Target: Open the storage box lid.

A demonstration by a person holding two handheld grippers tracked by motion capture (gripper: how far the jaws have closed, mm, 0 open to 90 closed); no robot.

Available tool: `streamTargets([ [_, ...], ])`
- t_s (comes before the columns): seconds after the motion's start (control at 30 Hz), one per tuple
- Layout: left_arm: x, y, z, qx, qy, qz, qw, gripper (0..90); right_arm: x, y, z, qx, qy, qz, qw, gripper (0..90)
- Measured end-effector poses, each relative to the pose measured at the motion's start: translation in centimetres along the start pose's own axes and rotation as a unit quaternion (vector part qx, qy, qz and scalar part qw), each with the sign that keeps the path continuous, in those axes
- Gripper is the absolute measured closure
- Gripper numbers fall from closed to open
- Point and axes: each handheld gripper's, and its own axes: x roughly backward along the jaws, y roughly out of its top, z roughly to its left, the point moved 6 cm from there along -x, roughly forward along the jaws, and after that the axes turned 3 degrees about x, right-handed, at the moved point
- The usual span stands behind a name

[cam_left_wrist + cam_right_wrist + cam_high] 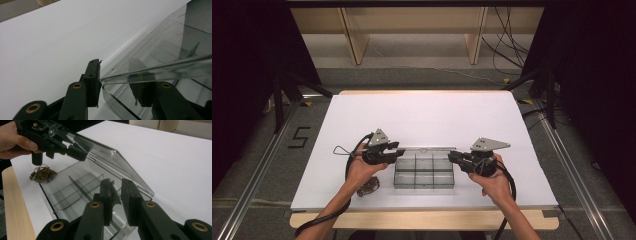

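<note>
Left gripper clamps lid edge of clear compartment box mid-worktop; right gripper pinches box wall. Thin rigid plastic: light, slippery, crack-prone; hold rims.

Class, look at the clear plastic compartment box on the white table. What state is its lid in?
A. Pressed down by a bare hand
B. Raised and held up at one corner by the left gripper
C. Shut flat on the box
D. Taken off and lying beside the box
B: in the right gripper view the left gripper grips a corner of the lid, which stands tilted up over the open box.
</note>
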Motion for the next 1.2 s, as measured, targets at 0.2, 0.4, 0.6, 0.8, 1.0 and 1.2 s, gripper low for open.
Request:
streamTargets([
  [0.2, -0.3, 0.2, 0.2, 0.009, -0.007, -0.002, 0.9999, 62.4, 0.3, -0.5, -0.1, -0.015, 0.002, 0.001, 0.9999, 78.8],
  [0.4, -0.4, 0.4, 0.3, 0.006, -0.014, 0.003, 0.9999, 63.3, 0.5, -0.7, -0.5, -0.010, -0.001, -0.001, 1.0000, 77.8],
  [0.6, -0.5, 0.5, 0.7, 0.015, -0.016, -0.005, 0.9997, 65.8, 0.6, -1.0, -0.4, -0.023, -0.002, 0.010, 0.9997, 77.2],
  [0.8, -0.7, 0.5, 1.0, 0.027, -0.029, -0.004, 0.9992, 67.7, 0.5, -0.9, -0.7, -0.011, 0.007, 0.001, 0.9999, 76.7],
  [1.0, -1.0, 0.7, 1.3, 0.028, -0.031, -0.004, 0.9991, 68.4, 0.5, -1.1, -0.7, -0.027, 0.004, 0.005, 0.9996, 75.8],
  [1.2, -1.3, 0.8, 1.6, 0.028, -0.033, -0.001, 0.9991, 68.3, 0.8, -1.3, -0.9, -0.026, 0.001, 0.009, 0.9996, 75.0],
])
